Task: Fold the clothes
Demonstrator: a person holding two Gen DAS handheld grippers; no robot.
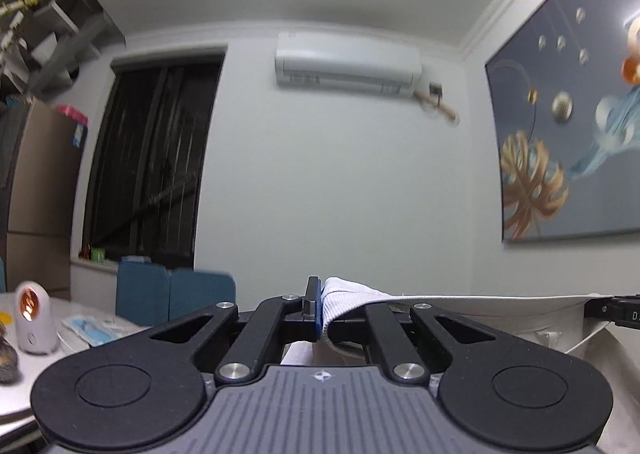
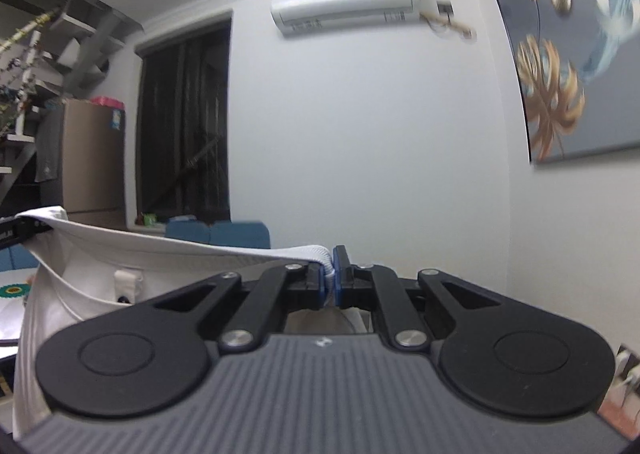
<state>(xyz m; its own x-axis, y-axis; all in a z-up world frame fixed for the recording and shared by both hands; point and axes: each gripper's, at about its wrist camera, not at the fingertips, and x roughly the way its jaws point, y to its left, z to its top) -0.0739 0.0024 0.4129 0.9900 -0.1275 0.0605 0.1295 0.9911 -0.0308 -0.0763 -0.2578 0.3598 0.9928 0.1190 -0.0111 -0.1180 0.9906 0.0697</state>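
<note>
Left wrist view: the left gripper [image 1: 320, 308] pinches the white garment's [image 1: 480, 304] ribbed hem; the right gripper [image 2: 330, 278] pinches its other end. The hem stretches roughly level between them, the body probably hanging below.

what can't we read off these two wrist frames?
- White garment: its lower part is hidden behind each gripper body in both views; type unclear.
- Left gripper: cloth covers its right finger.
- Right gripper: nothing below the pinched band shows.
- Table: cut off by the left view's edge; its items are blurred.
</note>
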